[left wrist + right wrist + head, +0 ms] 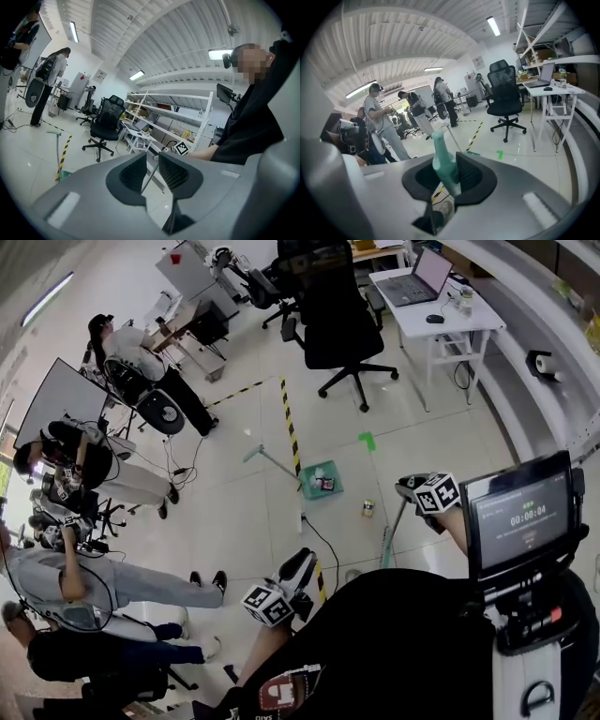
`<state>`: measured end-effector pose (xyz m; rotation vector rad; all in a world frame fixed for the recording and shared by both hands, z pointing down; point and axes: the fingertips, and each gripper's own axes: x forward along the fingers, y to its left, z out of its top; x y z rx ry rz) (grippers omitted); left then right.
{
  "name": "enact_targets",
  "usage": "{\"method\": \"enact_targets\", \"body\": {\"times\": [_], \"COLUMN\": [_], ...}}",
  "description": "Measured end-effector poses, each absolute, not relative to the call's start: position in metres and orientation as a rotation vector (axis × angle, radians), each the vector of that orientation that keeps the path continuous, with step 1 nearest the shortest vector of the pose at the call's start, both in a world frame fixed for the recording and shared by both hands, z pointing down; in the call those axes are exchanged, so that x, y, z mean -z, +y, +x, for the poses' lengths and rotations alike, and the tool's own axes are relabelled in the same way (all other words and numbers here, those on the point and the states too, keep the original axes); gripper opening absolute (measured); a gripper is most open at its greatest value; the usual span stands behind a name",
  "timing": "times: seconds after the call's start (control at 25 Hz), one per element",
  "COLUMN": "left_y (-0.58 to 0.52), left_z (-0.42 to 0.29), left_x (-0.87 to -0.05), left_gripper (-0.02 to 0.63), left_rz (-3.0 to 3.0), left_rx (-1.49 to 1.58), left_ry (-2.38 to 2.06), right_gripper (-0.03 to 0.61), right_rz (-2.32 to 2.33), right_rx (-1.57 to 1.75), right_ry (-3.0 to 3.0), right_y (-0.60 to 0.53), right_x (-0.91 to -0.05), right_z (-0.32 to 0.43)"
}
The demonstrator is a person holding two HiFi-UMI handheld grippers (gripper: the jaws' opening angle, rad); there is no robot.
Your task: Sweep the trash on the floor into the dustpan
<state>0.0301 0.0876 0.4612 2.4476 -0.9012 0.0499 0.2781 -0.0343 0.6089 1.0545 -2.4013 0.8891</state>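
A green dustpan (319, 479) lies on the floor beside the yellow-black tape line, its long handle (267, 460) pointing up-left; a small dark item lies inside it. A small can (368, 509) stands on the floor to its right. My right gripper (412, 495) is shut on the green broom handle (443, 166), and the shaft (387, 542) runs down toward the floor. Nearer me, my left gripper (298, 570) holds nothing; its pads (172, 174) stand slightly apart, and only the distant thin shaft shows through the gap. The dustpan (65, 174) shows at the left of the left gripper view.
A black office chair (339, 329) and a white desk with a laptop (433, 306) stand beyond the dustpan. Several people stand or sit at the left (141, 362). A cable (323, 545) runs across the floor. A green tape mark (367, 440) is nearby, and a shelf unit (548, 362) lines the right.
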Motion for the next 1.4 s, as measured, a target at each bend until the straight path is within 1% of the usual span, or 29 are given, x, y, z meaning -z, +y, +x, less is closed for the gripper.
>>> {"method": "enact_targets", "body": {"times": [0.16,0.56,0.76,0.96,1.12,1.28,1.4], "left_y": [0.052,-0.107,-0.151,-0.162,-0.167,-0.173,-0.173], "left_z": [0.024,-0.069,-0.112,-0.110,-0.108,-0.102,-0.091], "left_x": [-0.488,-0.522,-0.545,-0.567,-0.570,-0.568,-0.576], "left_gripper": [0.083,0.083,0.083,0.083,0.083,0.083,0.083], "left_rz": [2.461,2.505,2.426,2.351,2.296,2.222,2.197], "left_rx": [-0.029,-0.033,-0.073,-0.121,-0.111,-0.066,-0.056], "left_ry": [-0.820,-0.551,-0.584,-0.669,-0.819,-0.948,-0.946], "right_gripper": [0.057,0.058,0.058,0.058,0.057,0.057,0.057], "right_rz": [1.144,1.307,1.316,1.306,1.240,1.140,1.093], "right_rx": [-0.923,-0.990,-1.033,-1.089,-1.130,-1.140,-1.172], "right_ry": [-2.320,-2.071,-1.952,-1.904,-1.927,-1.984,-1.971], "right_y": [-0.065,-0.169,-0.208,-0.255,-0.291,-0.328,-0.332], "right_x": [-0.626,-0.668,-0.697,-0.740,-0.762,-0.754,-0.743], "right_z": [0.284,0.217,0.187,0.191,0.191,0.192,0.196]}}
